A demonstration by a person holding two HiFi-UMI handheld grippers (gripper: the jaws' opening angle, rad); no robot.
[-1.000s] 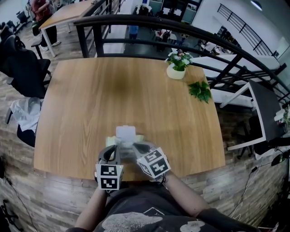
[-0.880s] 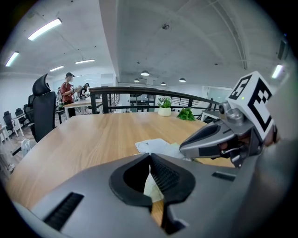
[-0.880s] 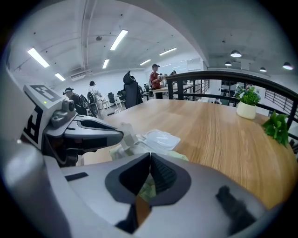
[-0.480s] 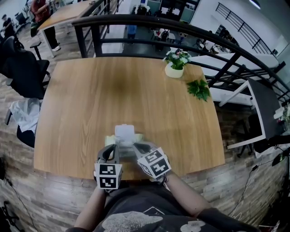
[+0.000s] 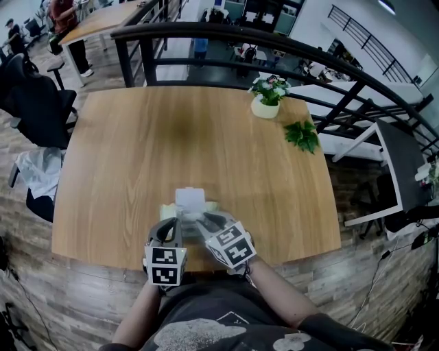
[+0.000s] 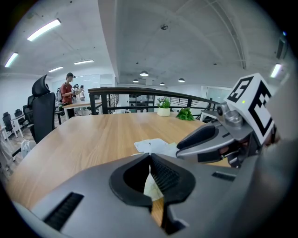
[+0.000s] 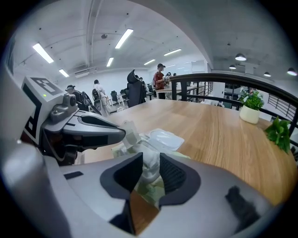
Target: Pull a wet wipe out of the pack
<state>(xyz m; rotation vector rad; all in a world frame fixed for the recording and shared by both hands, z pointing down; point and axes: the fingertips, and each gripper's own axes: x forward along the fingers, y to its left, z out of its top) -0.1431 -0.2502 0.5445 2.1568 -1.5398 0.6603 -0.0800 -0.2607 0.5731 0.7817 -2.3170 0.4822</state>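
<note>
Wet wipe pack (image 5: 186, 211) lies low in the centre of my head view, at the near edge of the wooden desk (image 5: 171, 137), its white lid (image 5: 190, 199) flipped open toward the far side. The left hand-held gripper (image 6: 150, 161) has its jaws pressed together on a thin pale fold at the pack's edge. The right hand-held gripper (image 7: 151, 160), just beside it, is clamped on a crumpled white wet wipe (image 7: 149, 174) that stands up out of the pack. Most of the desk is bare; a potted plant (image 5: 267, 96) in a white pot and a loose green sprig (image 5: 302, 136) sit at its far right corner. Behind the desk runs a black railing (image 5: 206, 31), with an open office beyond it. A black chair (image 5: 34, 103) stands at the left on wood-look flooring, and a person (image 5: 65, 20) stands by another desk at the upper left. Strip lights cross the ceiling in both gripper views. Compared with a second ago I see no real change: pack, lid and both hand-held grippers sit in the same spots.
</note>
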